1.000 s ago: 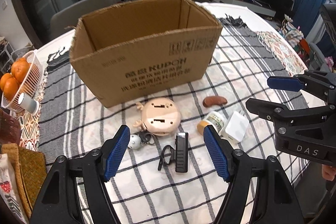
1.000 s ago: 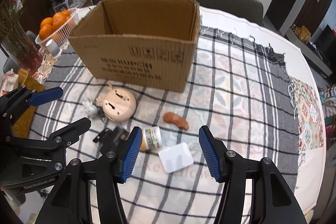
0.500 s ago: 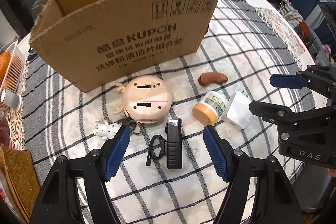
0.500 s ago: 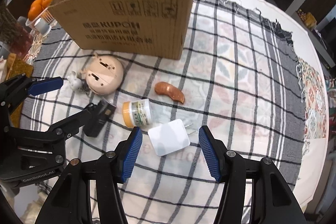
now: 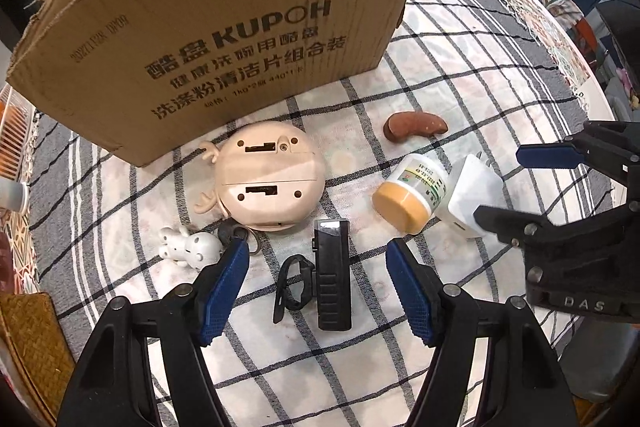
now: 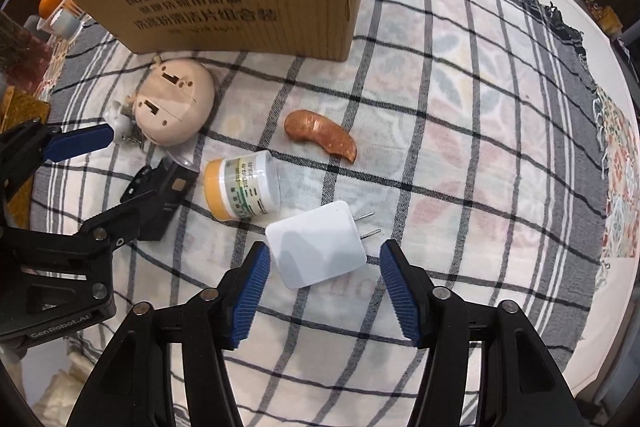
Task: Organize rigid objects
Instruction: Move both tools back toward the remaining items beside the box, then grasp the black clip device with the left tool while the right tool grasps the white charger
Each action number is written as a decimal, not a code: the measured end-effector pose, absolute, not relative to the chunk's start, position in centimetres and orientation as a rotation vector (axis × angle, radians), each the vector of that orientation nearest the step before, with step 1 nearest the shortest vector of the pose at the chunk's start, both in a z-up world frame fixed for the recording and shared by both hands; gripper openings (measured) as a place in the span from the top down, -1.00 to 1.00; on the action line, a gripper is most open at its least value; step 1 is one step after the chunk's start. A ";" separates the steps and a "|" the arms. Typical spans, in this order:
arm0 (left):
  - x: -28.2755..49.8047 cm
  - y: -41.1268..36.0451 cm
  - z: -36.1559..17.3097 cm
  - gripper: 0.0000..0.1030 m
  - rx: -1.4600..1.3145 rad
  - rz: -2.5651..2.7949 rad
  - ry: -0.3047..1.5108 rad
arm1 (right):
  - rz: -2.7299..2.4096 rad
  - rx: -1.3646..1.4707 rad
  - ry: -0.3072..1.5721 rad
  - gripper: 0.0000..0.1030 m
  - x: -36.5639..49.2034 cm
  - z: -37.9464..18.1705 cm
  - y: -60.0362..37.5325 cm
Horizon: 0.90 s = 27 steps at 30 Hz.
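- Both jaws are spread and pinch nothing. On the left gripper (image 5: 318,269) they stand apart on either side of the black clip-on device (image 5: 332,275); on the right gripper (image 6: 320,277) they have just been opening, and the white plug adapter (image 6: 316,245) lies between them but the pads do not touch it.
- I see the task's things all lying on the checked cloth (image 6: 460,107) of the desk, in front of the cardboard box (image 5: 224,27), none visibly inside it yet: the round pink toy (image 5: 268,175), the small white figure (image 5: 192,247) with a key ring, the pill bottle (image 6: 242,189) on its side, the brown curved piece (image 6: 320,139).
- As I judge it, the step in hand is a double pick: black device for the left, adapter for the right.
- For the right side, I would close on the flat long edges of the adapter, not on the metal prongs (image 6: 366,225), and come low enough that the pads meet its sides and do not slide over the top.
- For the left side, I would center the jaws on the body of the black device and keep the loose strap (image 5: 292,287) outside the pads.
- The bottle touches or nearly touches the adapter, so a careless closing may roll it away.
- The two grippers are near each other; I would lift one at a time.
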<state>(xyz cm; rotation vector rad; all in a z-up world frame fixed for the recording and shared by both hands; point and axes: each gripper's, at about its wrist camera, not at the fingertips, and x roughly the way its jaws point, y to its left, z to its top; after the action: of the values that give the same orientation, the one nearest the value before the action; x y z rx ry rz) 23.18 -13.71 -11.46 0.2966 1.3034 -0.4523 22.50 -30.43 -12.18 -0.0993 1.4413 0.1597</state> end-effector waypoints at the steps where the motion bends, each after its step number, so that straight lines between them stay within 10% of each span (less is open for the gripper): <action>1: 23.2 -13.7 -11.6 -0.36 0.298 -0.452 1.307 | 0.162 -0.097 1.443 -0.31 22.5 -12.3 -30.4; 27: 24.5 -14.8 -15.3 0.19 0.243 -0.424 1.413 | 0.166 -0.065 1.483 -0.32 22.8 -17.2 -29.7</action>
<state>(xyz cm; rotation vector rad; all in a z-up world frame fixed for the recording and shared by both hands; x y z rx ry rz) 24.48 -14.82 -15.29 0.2435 1.4127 -0.4240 22.83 -29.67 -17.19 -0.0646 1.4832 0.1664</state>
